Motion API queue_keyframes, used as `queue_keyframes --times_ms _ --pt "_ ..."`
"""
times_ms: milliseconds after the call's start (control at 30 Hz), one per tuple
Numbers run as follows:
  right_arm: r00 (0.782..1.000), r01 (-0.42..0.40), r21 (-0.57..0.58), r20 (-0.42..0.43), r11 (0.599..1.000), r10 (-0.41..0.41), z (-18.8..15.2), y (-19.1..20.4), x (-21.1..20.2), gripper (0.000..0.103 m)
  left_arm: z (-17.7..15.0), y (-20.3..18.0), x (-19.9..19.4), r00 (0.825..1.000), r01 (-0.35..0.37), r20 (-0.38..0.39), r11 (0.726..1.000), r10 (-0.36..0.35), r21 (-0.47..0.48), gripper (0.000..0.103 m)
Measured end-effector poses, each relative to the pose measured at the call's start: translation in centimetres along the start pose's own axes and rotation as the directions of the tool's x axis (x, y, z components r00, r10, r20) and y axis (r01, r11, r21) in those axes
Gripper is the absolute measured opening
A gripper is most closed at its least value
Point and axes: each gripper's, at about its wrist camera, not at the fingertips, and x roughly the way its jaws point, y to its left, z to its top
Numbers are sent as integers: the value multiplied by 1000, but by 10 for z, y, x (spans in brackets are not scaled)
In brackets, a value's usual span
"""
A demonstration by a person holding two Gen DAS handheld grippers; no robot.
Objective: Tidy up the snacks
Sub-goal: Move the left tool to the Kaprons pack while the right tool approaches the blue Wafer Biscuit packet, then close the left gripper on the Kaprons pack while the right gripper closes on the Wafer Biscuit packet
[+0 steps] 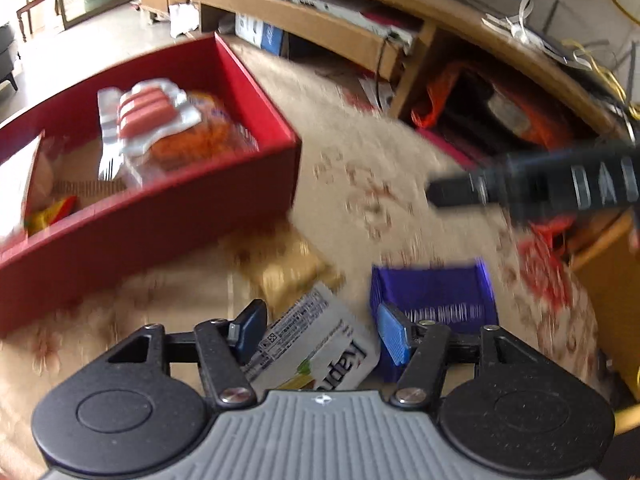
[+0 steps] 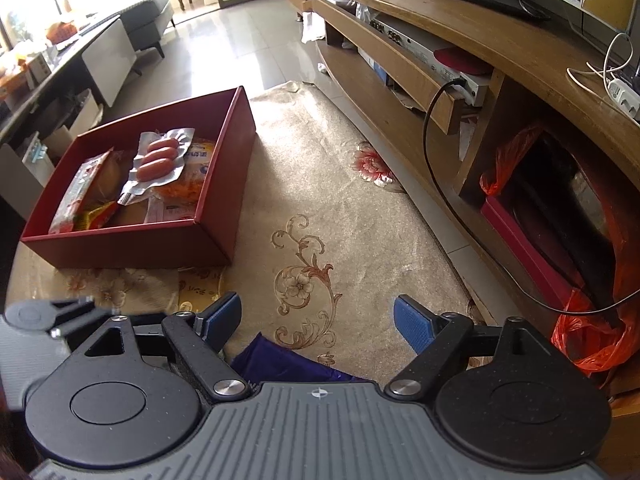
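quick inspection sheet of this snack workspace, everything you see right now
surface: beige floral rug on tiled floor
job's things: red box holding a sausage pack and other snacks; white snack pack and purple pack lying on the rug
clutter: orange plastic bags beside the cabinet
grippers: left gripper open around the white pack; right gripper open, empty
cables: black cable hanging off the cabinet shelf
surroundings: wooden TV cabinet, sofa

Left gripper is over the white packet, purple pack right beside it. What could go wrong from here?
1. The left gripper straddles the white printed snack packet, but its right pad overlaps the purple foil pack; closing may pinch both.
2. The right gripper, open over that purple pack, sits close; the two tools may collide.
3. The red cardboard box is already crowded.
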Motion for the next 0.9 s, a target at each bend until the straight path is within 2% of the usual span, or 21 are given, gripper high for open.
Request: queue_keyframes --times_ms 200,300,367,400,500,567,667,800,900 --pt "1000 -22 -15 -6 1000 22 -1 3 -2 89 -36 -7 -10 998 13 -67 999 -10 47 60" --pt "1000 -24 -31 -15 999 23 -3 5 -1 89 -46 -14 -11 997 -5 -70 997 10 78 61" --pt "1000 -22 -36 -23 999 21 -4 5 1 89 -47 -20 -8 997 -15 -70 995 22 95 69" --pt "999 -22 -38 -27 999 21 -4 4 1 89 -48 -24 -6 997 -25 -71 995 32 101 69" --pt "999 -23 -52 -39 998 21 -5 5 4 89 -50 -33 -3 994 -90 -51 988 97 125 65" --pt "998 -20 -70 -54 997 16 -7 4 7 89 -52 -34 -6 991 -123 -41 983 130 133 52" --pt "996 -18 -93 -88 996 10 -13 4 16 89 -54 -24 -11 991 -120 -51 990 124 70 52" --pt "990 -25 -92 -141 995 12 -20 1 33 89 -61 -9 -19 984 -169 -65 986 169 9 52" --pt "985 -41 -91 -173 995 25 -25 3 42 89 -65 4 -27 985 -161 -76 985 157 -55 52"
